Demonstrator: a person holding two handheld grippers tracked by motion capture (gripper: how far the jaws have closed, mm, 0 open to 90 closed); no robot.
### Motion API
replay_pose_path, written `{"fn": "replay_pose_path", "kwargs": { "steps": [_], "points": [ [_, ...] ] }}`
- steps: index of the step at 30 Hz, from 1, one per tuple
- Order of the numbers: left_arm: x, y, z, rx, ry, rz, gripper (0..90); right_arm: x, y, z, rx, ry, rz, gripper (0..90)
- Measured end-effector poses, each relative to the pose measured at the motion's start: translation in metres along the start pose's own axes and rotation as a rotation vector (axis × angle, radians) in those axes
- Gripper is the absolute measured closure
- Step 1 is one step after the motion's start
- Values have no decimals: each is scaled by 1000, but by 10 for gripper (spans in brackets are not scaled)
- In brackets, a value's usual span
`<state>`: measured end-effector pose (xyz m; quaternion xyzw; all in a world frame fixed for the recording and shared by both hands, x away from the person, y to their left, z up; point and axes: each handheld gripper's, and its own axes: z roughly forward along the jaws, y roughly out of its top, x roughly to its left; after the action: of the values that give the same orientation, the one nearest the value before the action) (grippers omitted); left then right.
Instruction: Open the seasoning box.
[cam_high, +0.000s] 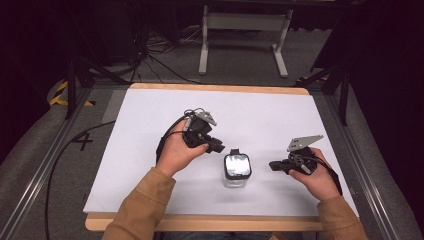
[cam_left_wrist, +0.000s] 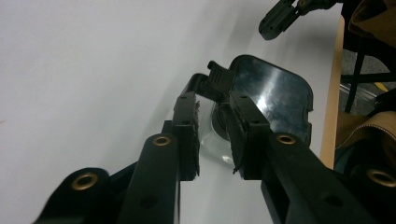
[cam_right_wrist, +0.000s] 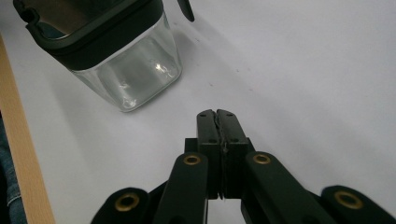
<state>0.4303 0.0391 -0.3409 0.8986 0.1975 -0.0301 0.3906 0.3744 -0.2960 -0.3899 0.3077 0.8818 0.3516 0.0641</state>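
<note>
A clear container (cam_high: 236, 172) with a dark lid (cam_left_wrist: 275, 100) stands near the front of the white table (cam_high: 150, 150), between the two hands. The left gripper (cam_left_wrist: 215, 135) hangs just beside the lid's latch (cam_left_wrist: 218, 77), jaws a little apart with nothing gripped — the approach looks under way. The right gripper (cam_right_wrist: 218, 122) waits nearby, jaws pressed together, empty. Next, I judge, the left jaws must settle on that latch — squarely.

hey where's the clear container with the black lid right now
In the high view the clear container stands upright on the white table, near the front edge, between the left gripper and the right gripper.
</note>
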Motion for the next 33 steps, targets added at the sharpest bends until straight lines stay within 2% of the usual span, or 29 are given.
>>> {"fn": "replay_pose_path", "kwargs": {
  "steps": [3,8,15,20,24,33],
  "points": [
    [-1,3,6,-3,4,10,796,1,0,1,-5,1,-3,900],
    [-2,12,18,-28,-24,22,823,3,-8,3,5,-3,7,900],
    [1,16,38,-13,-16,22,839,5,-13,1,0,-10,15,900],
    [3,15,41,-37,-5,-2,851,7,-13,2,-2,-3,9,900],
    [2,15,42,-42,-6,-6,891,7,-13,2,-1,-2,8,900],
    [2,15,42,-34,1,-4,899,10,-11,3,-4,3,-6,899]
  ]
}}
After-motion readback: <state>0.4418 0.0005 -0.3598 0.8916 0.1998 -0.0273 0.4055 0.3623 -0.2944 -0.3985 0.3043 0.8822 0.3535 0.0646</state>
